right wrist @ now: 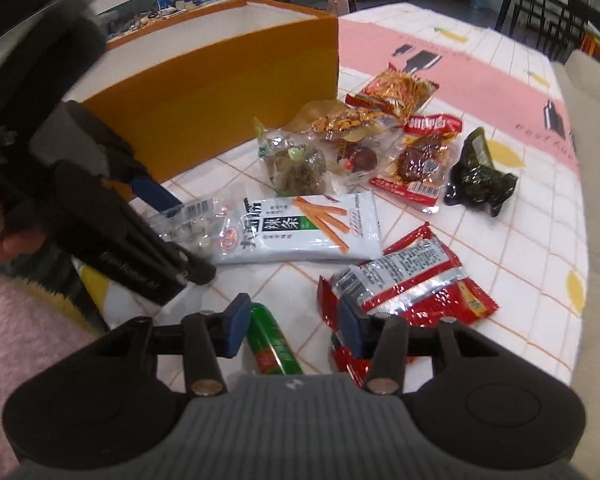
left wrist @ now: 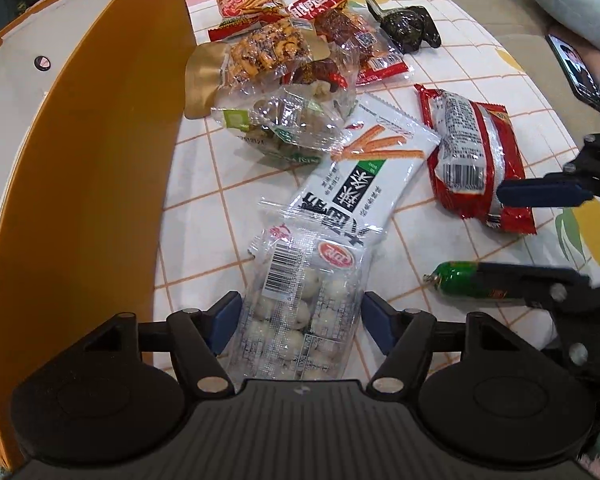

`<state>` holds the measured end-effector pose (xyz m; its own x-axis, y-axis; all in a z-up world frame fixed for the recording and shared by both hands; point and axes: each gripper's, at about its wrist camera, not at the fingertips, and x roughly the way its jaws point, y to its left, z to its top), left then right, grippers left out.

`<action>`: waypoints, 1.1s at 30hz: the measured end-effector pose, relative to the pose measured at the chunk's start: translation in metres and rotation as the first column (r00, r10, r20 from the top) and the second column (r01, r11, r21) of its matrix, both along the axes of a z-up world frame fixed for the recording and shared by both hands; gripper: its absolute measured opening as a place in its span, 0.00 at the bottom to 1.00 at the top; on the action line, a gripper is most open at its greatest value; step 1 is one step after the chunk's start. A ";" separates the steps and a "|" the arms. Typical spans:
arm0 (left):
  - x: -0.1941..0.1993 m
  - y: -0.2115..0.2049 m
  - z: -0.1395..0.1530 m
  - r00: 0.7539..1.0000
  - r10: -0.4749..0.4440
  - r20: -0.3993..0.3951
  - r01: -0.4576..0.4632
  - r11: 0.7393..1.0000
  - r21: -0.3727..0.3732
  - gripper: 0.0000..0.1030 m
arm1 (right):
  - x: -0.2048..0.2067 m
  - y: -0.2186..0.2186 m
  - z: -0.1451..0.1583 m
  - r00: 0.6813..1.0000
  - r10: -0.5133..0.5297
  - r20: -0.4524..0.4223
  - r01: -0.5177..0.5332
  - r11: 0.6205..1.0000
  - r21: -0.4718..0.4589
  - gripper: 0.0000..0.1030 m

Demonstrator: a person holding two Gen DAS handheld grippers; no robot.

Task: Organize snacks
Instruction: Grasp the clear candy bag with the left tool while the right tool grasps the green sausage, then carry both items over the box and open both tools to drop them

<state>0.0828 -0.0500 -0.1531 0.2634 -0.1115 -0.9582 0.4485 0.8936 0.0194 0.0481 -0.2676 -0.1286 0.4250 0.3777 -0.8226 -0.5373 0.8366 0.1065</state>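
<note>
Snack packets lie scattered on a checked tablecloth (left wrist: 204,216) beside an orange box (left wrist: 100,152). My left gripper (left wrist: 300,320) is open, its fingers either side of a clear packet of white balls (left wrist: 300,312) lying on the cloth; the packet also shows in the right wrist view (right wrist: 192,224). My right gripper (right wrist: 292,320) is open, with a green sausage stick (right wrist: 272,344) between its fingers and a red packet (right wrist: 412,284) at its right finger. In the left wrist view the right gripper (left wrist: 540,236) spans the green stick (left wrist: 460,280) and red packet (left wrist: 472,160).
A white packet with orange sticks (left wrist: 364,172) lies in the middle. Behind it are clear bags of nuts (left wrist: 284,128), red and gold packets (left wrist: 260,52) and a dark green packet (left wrist: 408,28). The orange box (right wrist: 220,96) has a white inside. A phone (left wrist: 576,68) lies far right.
</note>
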 end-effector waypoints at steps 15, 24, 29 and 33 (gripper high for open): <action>-0.005 0.003 0.000 1.000 0.010 -0.025 -0.011 1.000 -0.002 0.71 | -0.002 0.016 -0.023 0.993 0.053 -0.105 -0.064 0.992 -0.105 0.19; -0.010 0.011 0.016 0.998 0.055 0.013 -0.055 0.998 -0.030 0.61 | 0.004 0.018 -0.020 0.997 0.015 -0.073 -0.021 0.996 -0.089 0.19; -0.016 0.014 0.044 0.995 0.082 0.056 -0.078 0.994 -0.073 0.60 | 0.003 0.012 -0.002 0.999 -0.027 -0.037 0.027 1.000 -0.016 0.19; -0.021 0.022 0.077 0.987 0.127 0.094 -0.113 0.984 -0.139 0.61 | 0.002 0.012 0.015 0.998 -0.069 0.000 0.069 0.997 0.035 0.18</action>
<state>0.0623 -0.0284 -0.0762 0.3786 -0.1976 -0.9042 0.3399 0.9384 -0.0628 0.0504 -0.2556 -0.1140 0.4523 0.3757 -0.8089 -0.4785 0.8676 0.1353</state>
